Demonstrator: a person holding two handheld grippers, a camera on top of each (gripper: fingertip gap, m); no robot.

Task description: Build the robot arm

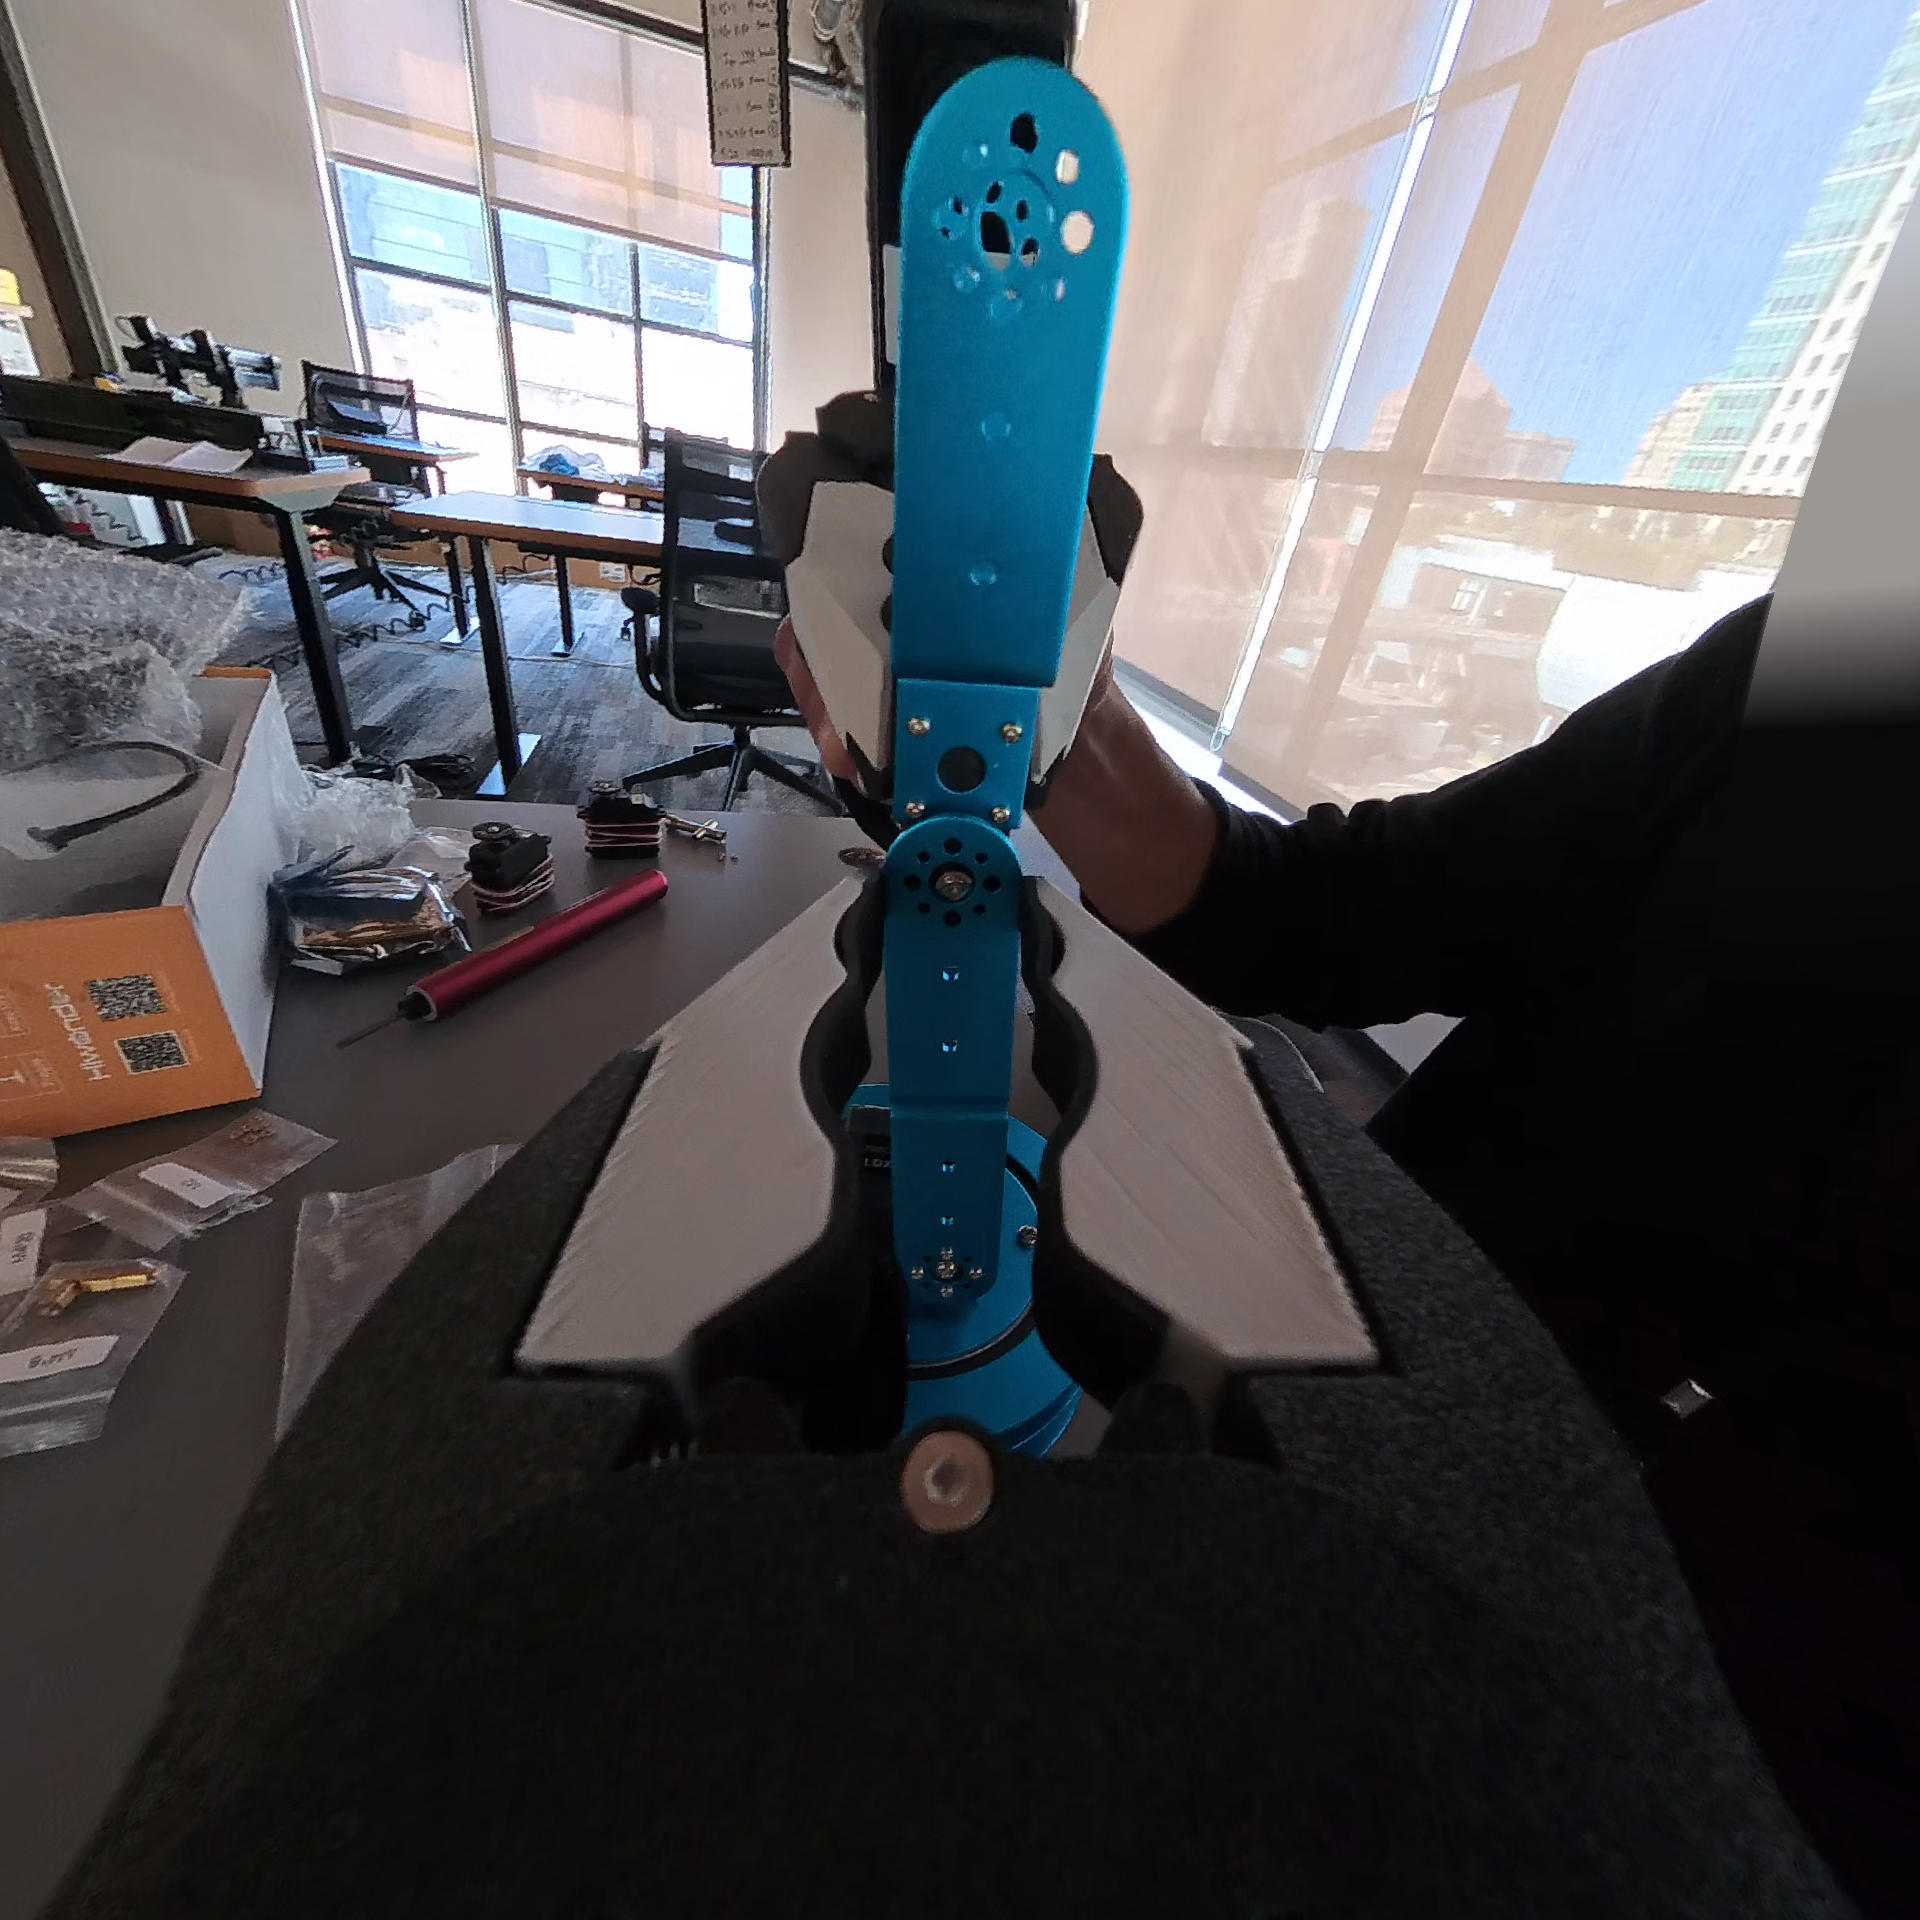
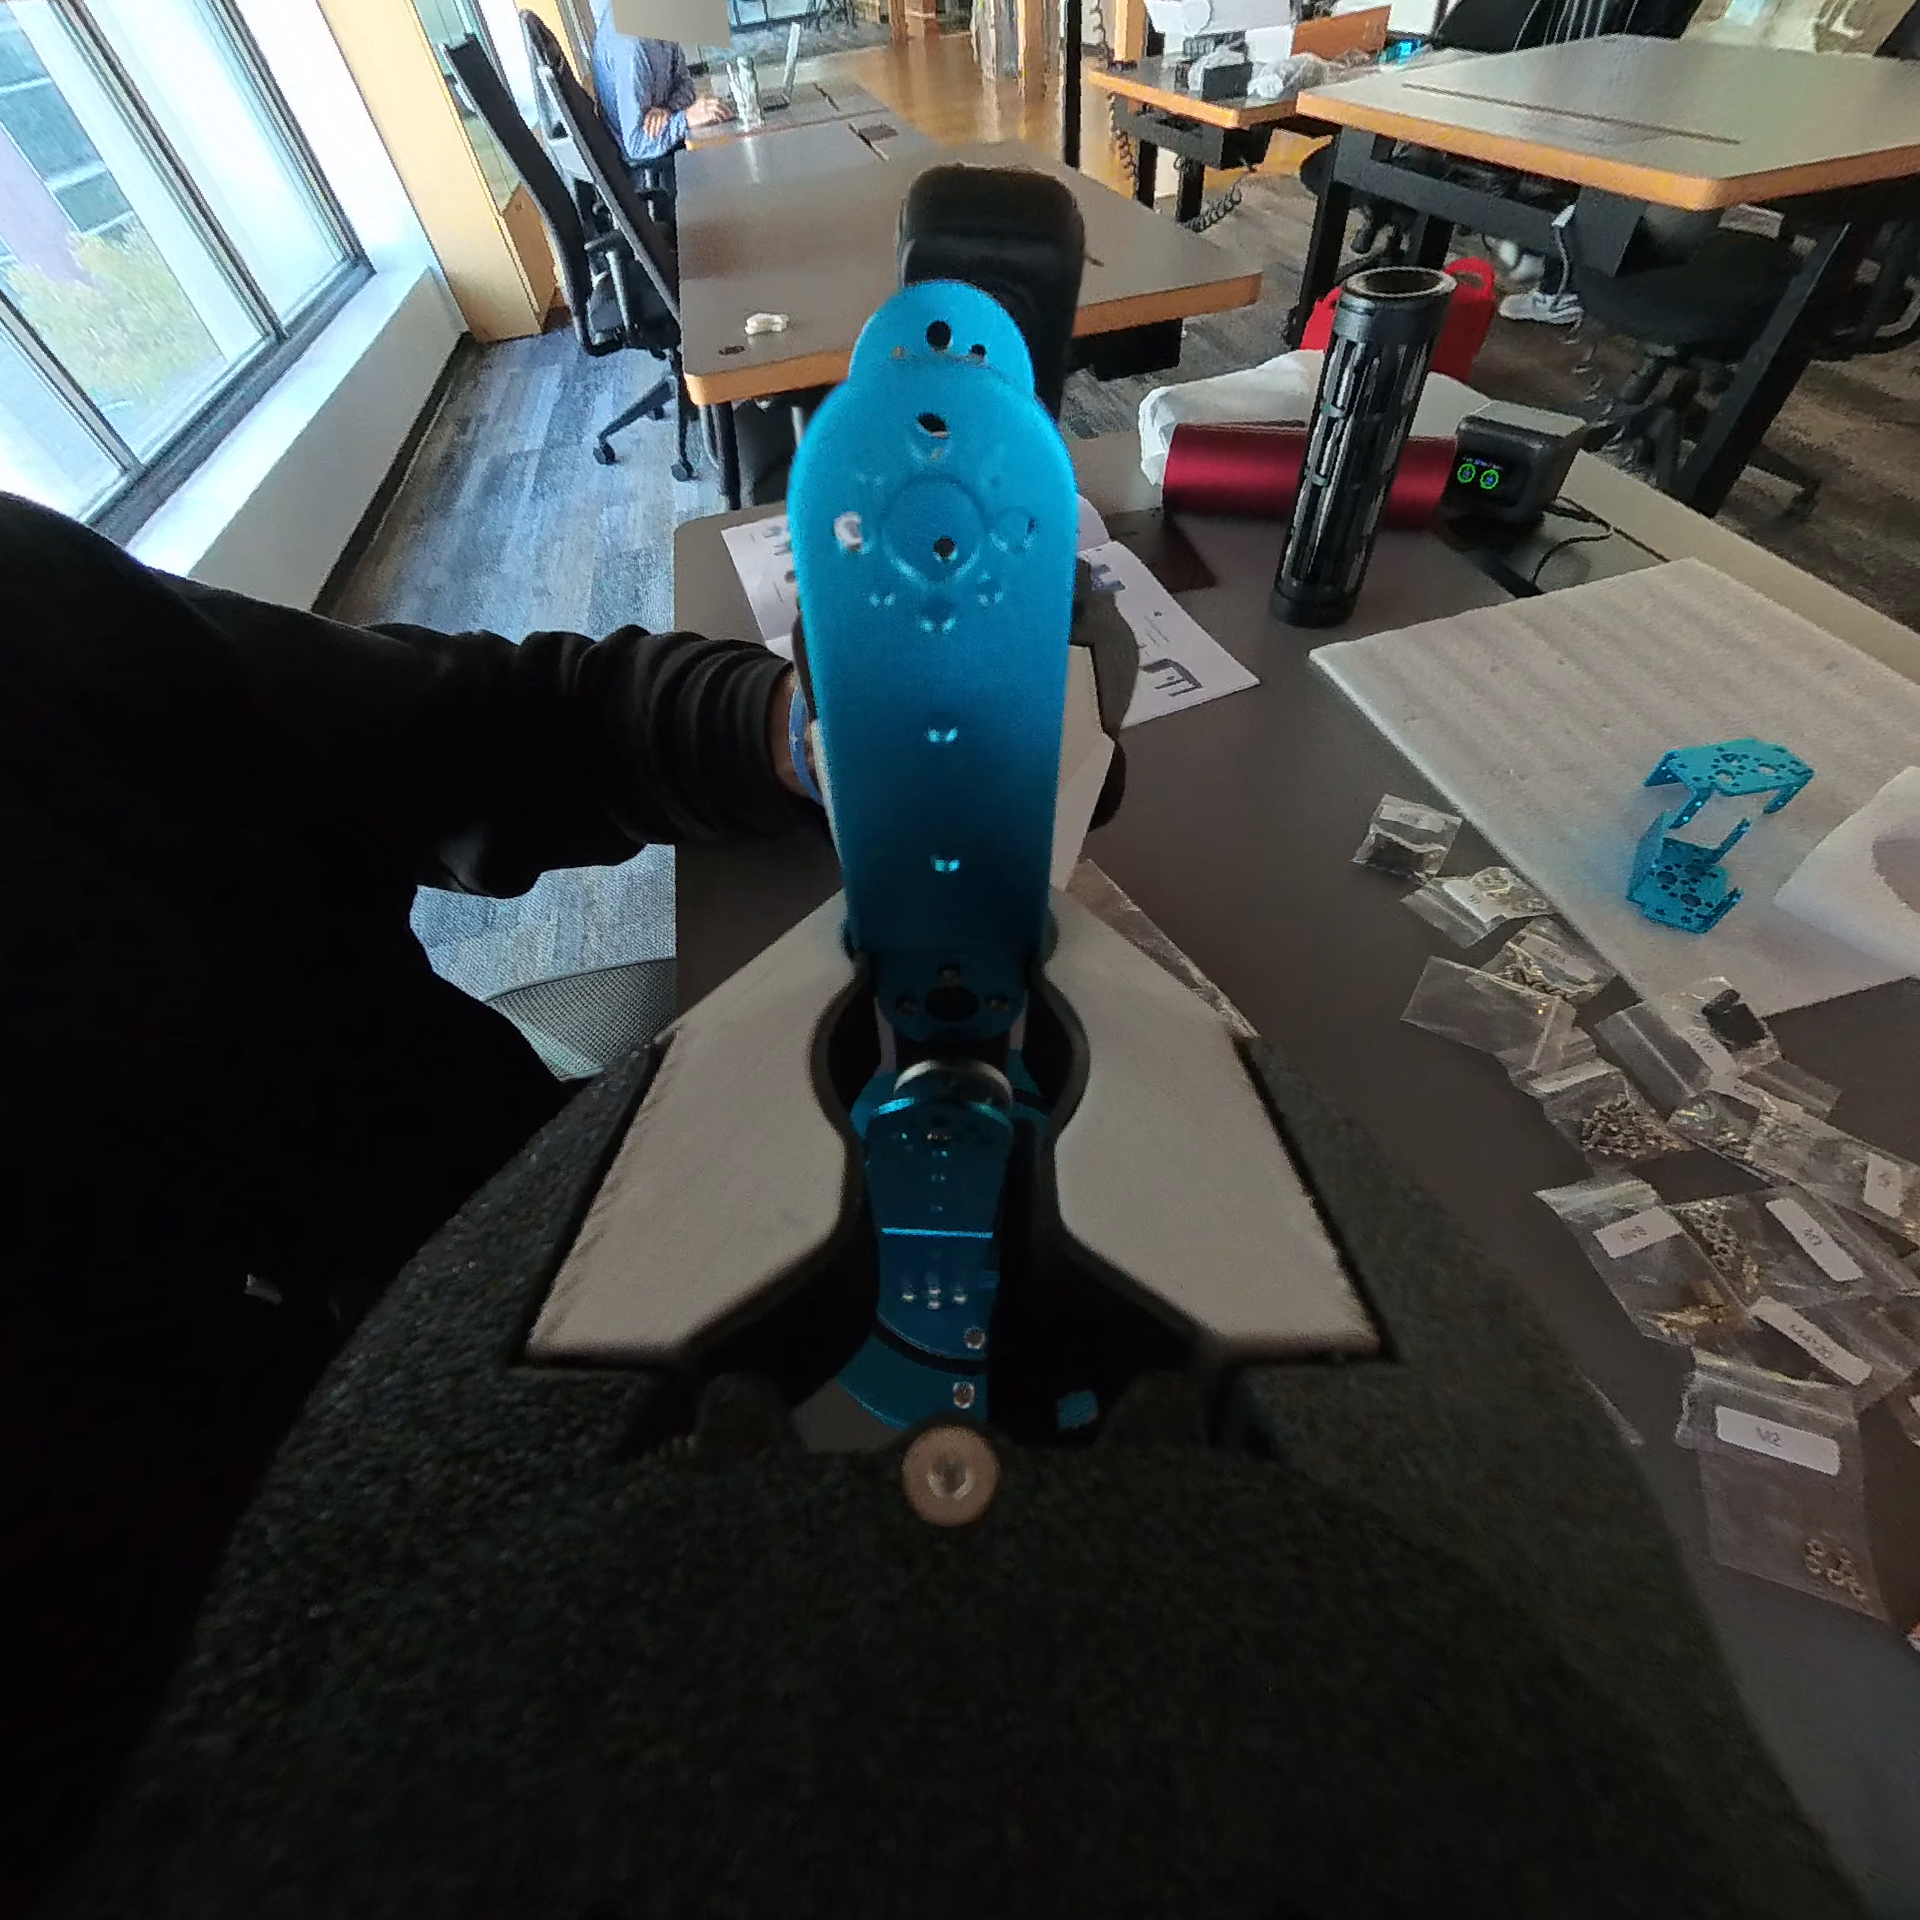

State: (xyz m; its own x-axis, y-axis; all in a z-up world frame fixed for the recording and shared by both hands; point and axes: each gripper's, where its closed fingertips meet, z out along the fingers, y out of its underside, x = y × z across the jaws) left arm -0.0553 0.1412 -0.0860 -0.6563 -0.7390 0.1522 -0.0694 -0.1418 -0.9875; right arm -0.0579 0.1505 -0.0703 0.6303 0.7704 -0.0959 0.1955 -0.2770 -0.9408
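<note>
A blue metal robot arm [image 1: 995, 499] made of perforated links and servo brackets stands upright between both grippers, above a dark table [image 1: 727, 935]. My left gripper [image 1: 951, 894] is shut on its lower link just under a round joint. My right gripper [image 2: 945, 945] is shut on the same blue arm [image 2: 935, 727] from the opposite side. In the left wrist view the right gripper's white fingers [image 1: 842, 665] clamp the arm higher up, with a hand behind them. In the right wrist view one of the left gripper's fingers [image 2: 1086, 800] shows behind the arm.
To the left lie a red screwdriver [image 1: 551, 945], two small servos [image 1: 509, 862], an orange and white box [image 1: 135, 1008] and parts bags [image 1: 156, 1195]. To the right lie a blue bracket [image 2: 1704, 831], several screw bags [image 2: 1714, 1195], a foam sheet [image 2: 1610, 707], a black tube [image 2: 1351, 447] and a paper sheet [image 2: 1174, 655].
</note>
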